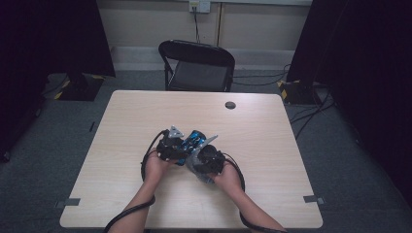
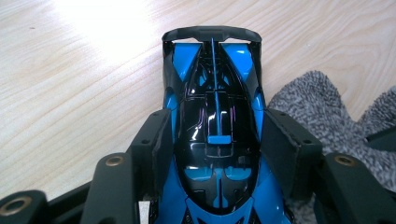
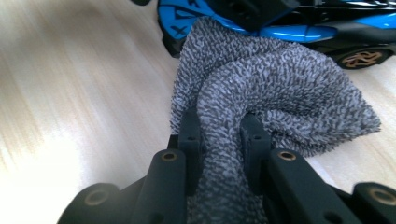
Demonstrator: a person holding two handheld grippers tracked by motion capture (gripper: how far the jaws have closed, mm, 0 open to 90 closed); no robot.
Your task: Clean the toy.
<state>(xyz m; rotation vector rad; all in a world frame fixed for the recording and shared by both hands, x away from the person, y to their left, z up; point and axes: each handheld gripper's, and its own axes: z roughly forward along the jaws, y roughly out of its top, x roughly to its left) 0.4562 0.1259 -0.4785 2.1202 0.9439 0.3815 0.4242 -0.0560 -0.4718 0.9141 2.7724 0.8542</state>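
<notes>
A blue and black toy race car rests on the wooden table, and my left gripper is shut on its body, one pad on each flank. From above, the toy car lies between the two grippers at mid-table. A grey speckled cloth is bunched between the pads of my right gripper, which is shut on it. The cloth presses against the car's side near a bronze-spoked wheel. In the left gripper view the cloth lies at the car's right. My right gripper sits just right of the left gripper.
The light wooden table has a round cable hole near its far edge. A black folding chair stands behind the table. Dark curtains hang at both sides. Cables run across the grey floor at the right.
</notes>
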